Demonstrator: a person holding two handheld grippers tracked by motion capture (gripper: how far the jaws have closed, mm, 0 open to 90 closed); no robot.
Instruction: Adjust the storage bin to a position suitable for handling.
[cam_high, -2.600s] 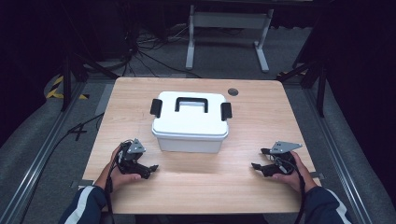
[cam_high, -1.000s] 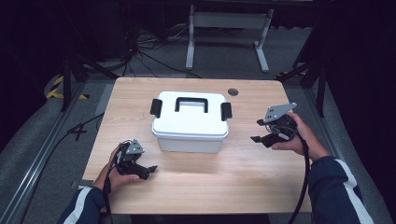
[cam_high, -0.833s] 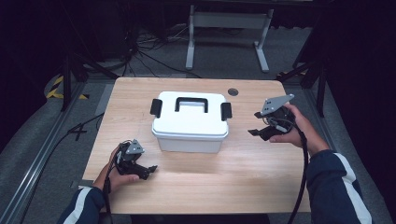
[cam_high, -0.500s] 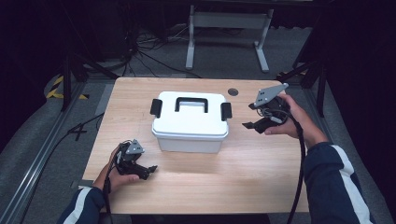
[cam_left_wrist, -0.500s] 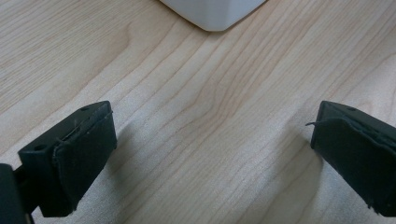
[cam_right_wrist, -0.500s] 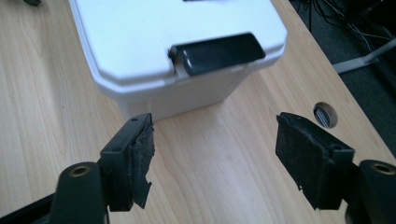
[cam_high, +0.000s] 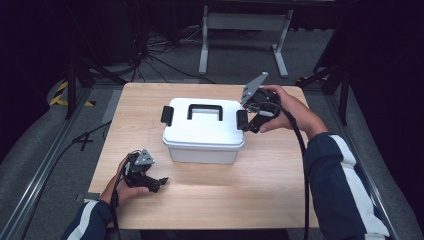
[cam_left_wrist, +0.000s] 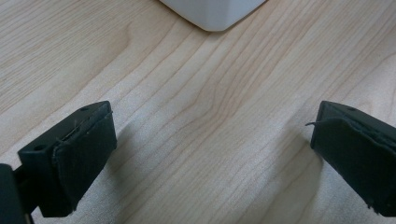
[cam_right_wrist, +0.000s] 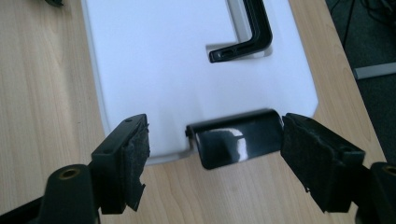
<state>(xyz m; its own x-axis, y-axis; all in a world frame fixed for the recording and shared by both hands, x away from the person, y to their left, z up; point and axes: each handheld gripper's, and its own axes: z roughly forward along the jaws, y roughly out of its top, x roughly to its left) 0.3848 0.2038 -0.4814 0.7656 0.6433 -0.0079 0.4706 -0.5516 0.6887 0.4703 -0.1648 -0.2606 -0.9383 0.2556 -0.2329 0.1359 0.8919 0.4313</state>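
Note:
A white plastic box (cam_high: 202, 127) stands in the middle of the wooden table, with a black handle (cam_high: 205, 111) lying flat in its lid and a black latch at each end. My right gripper (cam_high: 250, 120) is at the box's right latch (cam_high: 242, 120). In the right gripper view it (cam_right_wrist: 215, 163) is open, one jaw on either side of the glossy latch (cam_right_wrist: 238, 142) and not touching it. My left gripper (cam_high: 156, 182) rests on the table near the front left. It (cam_left_wrist: 210, 149) is open over bare wood, with a corner of the box (cam_left_wrist: 215, 11) ahead.
The table (cam_high: 260, 190) has bare wood in front of and to the right of the box. Beyond its far edge, a metal stand (cam_high: 242, 22) and loose cables (cam_high: 150, 55) sit on the dark floor. A rail runs along the left side.
My right gripper has travelled from the front right of the table, back and leftward, up to the box's right latch. The left gripper and the box have stayed put.

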